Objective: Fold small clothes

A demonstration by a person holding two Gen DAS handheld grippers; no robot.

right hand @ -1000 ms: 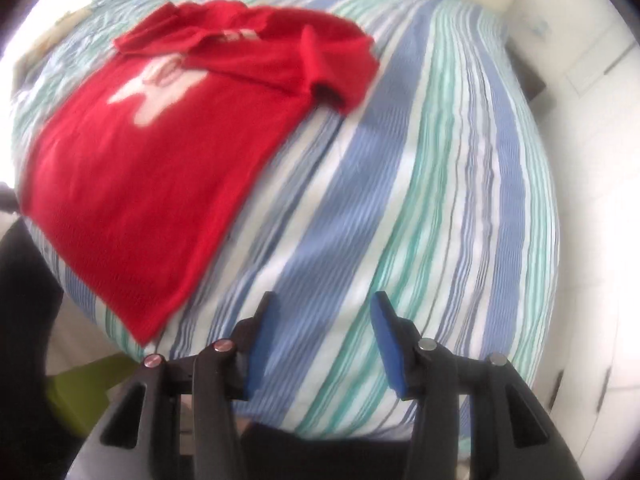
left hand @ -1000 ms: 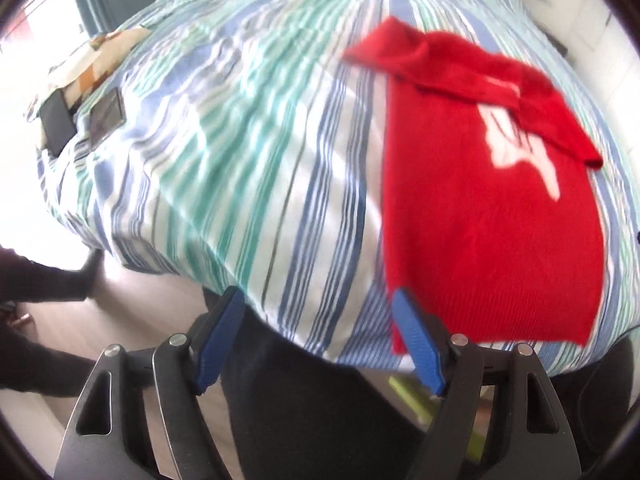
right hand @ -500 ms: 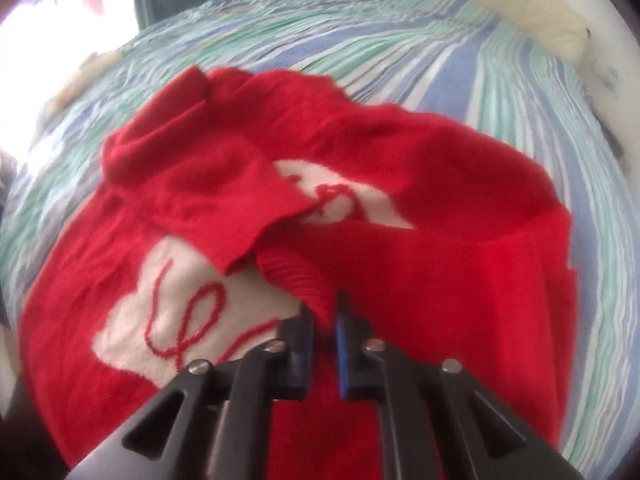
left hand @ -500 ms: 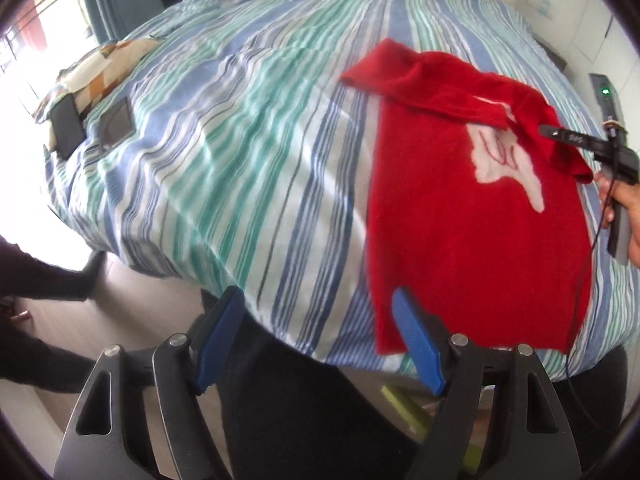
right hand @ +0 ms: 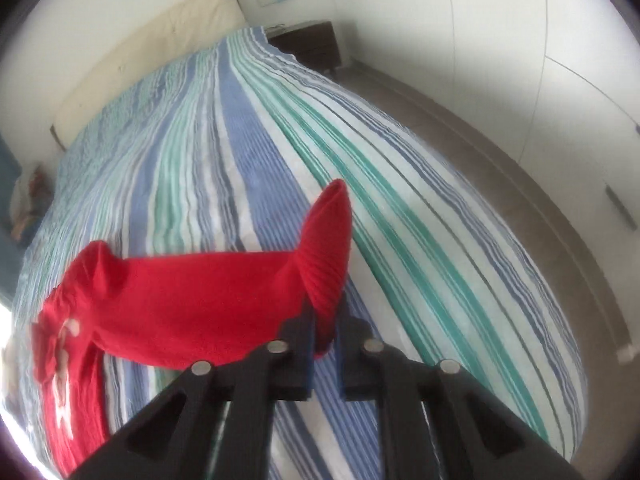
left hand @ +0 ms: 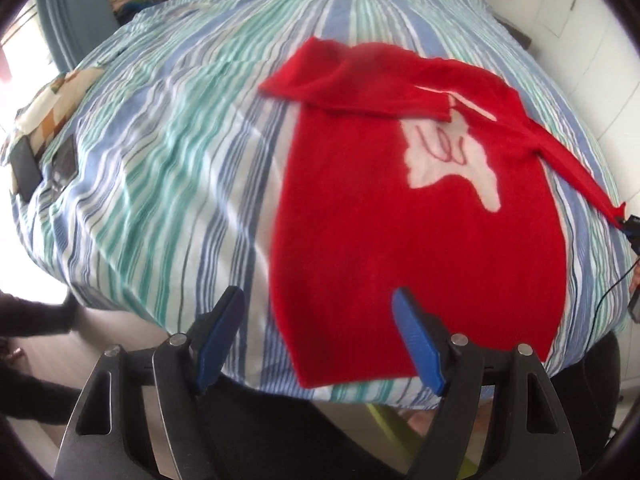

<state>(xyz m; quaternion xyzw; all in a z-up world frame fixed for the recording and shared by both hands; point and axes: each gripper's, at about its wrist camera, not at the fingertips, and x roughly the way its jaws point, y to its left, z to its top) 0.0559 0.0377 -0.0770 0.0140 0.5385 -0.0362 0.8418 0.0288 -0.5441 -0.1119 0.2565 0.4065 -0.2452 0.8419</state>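
The right gripper (right hand: 325,322) pinches the red sweater's (left hand: 400,240) sleeve cuff (right hand: 328,252); over-pulling could drag the body askew. The left gripper (left hand: 320,340) hovers with jaws wide, empty.

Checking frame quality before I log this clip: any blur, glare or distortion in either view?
Left wrist: window glare blows out the left edge; striped bedspread slightly smeared, fisheye-bulged. Right wrist: red sweater soft with motion blur, bright patch at lower left, walls curved.

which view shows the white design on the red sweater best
The left wrist view: the white design lies flat and whole on the red sweater. The right wrist view catches only a blurred sliver of it at the left edge.
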